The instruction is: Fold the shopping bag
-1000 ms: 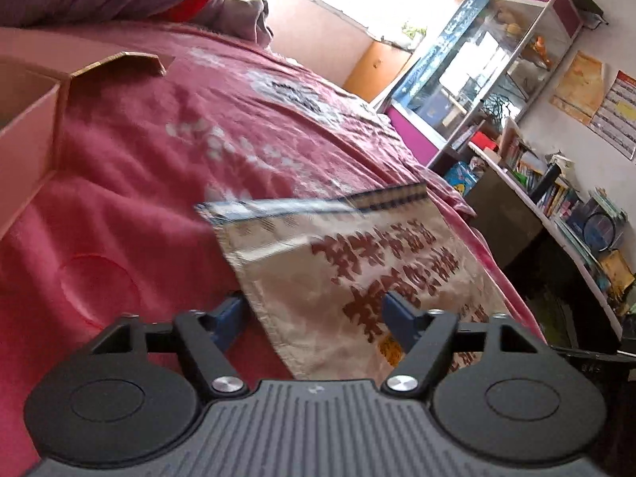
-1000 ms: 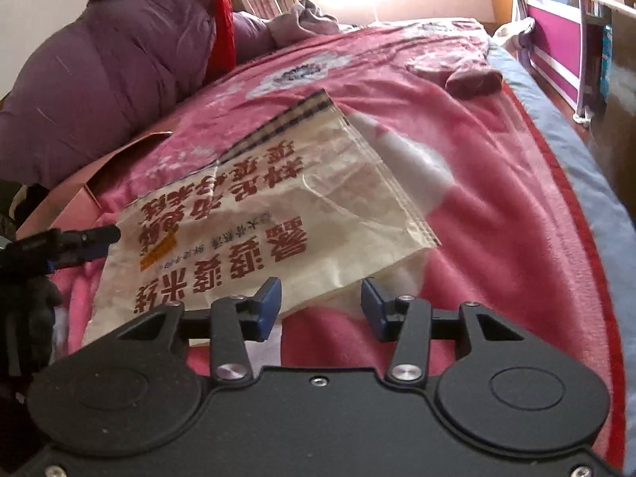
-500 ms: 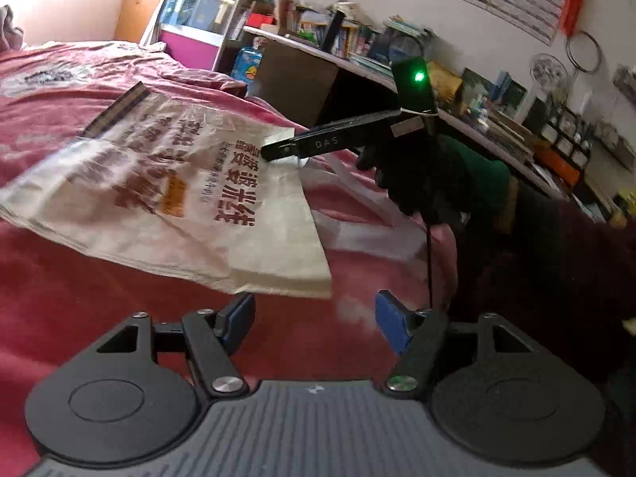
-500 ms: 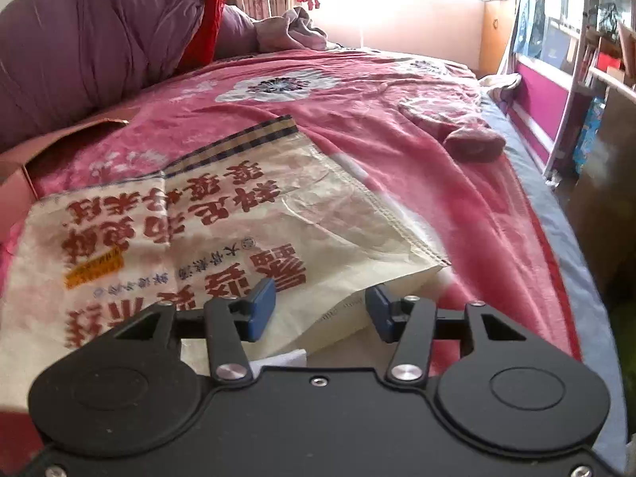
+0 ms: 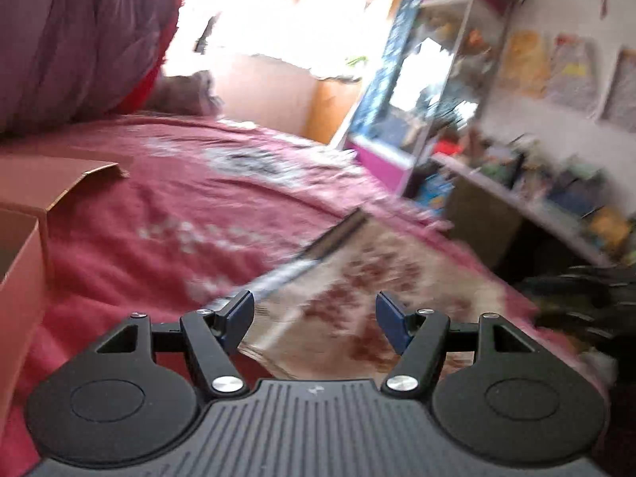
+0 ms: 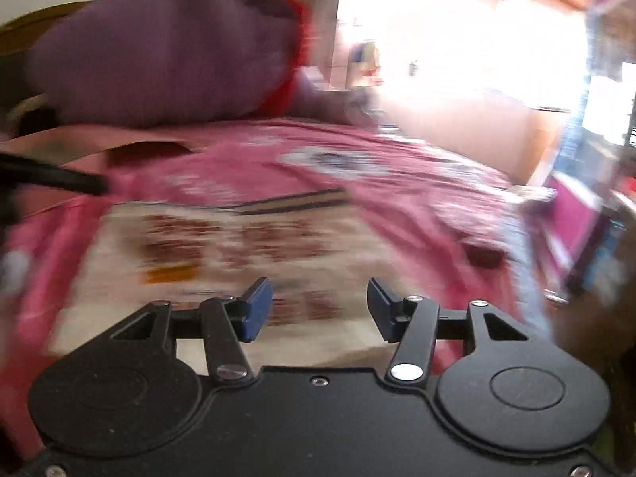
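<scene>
The shopping bag, beige woven plastic with red print and a dark striped top edge, lies flat on the pink blanket. My left gripper hovers open over the bag's near corner, and its blue pads touch nothing. In the right wrist view the bag spreads out ahead. My right gripper hangs above its near edge with the jaws opening and nothing pinched between them. Both views are blurred by motion.
An open cardboard box stands on the bed at the left. A purple duvet is heaped at the far end. Shelves and a glass cabinet line the right wall. The left gripper's dark finger pokes in from the left.
The left view swung from the shelf side back along the bed. The right gripper rolled and lifted, and its jaws stand wider. The bag still lies flat.
</scene>
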### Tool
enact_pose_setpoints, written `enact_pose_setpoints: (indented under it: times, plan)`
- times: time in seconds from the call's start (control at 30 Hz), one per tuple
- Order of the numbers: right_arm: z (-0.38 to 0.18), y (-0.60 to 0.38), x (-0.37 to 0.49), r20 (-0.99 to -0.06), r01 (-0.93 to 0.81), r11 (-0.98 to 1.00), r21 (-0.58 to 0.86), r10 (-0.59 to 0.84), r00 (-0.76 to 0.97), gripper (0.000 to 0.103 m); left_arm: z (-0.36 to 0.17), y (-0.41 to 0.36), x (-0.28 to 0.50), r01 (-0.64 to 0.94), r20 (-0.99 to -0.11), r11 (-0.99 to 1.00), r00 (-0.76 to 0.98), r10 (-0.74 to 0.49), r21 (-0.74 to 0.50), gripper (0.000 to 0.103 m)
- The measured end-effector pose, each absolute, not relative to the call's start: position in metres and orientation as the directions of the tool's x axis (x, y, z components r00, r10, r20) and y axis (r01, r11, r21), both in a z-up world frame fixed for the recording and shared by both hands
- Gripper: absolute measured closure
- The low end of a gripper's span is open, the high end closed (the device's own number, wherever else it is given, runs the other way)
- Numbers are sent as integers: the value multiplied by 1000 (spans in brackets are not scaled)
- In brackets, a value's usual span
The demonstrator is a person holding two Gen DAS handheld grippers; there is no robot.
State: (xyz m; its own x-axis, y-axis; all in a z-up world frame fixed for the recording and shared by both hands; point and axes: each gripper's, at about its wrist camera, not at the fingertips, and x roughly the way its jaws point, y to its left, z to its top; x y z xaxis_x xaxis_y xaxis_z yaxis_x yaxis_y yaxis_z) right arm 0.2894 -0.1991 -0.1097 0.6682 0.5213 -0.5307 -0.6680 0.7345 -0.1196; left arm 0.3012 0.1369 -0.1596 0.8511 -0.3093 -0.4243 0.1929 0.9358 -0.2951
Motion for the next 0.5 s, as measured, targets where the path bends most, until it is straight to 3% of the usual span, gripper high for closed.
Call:
enact_pose_setpoints:
  times: [0.1,0.13,0.23,0.27,0.4,0.47,0.5]
  plan:
    - [-109,-175,263,-560,-774,607,-181,583,588,44,-163,148,317,95,-454,934,854,-254,-344,35]
    - [-111,-171,259,-567,-787,583,-204,585,580,42,-165,155,320,62,-461,926,853,-243,-372,30]
    - [-133,-143,227,-585,-800,451,-395,549,598,40,-172,173,324,-46,-493,890,845,-207,-453,25]
    - [-145,-133,213,-589,-789,376,-485,527,613,40,-176,178,325,-57,-497,868,838,-227,-494,25]
    - [-165,-125,201,-597,-755,292,-587,473,648,40,-182,186,319,-47,-494,819,817,-297,-572,25]
    - [-165,-129,198,-593,-752,281,-596,478,648,40,-184,188,317,-37,-478,798,817,-322,-601,38]
    - [-165,-131,196,-591,-751,275,-600,480,648,40,-186,190,316,-32,-469,785,817,-336,-619,61]
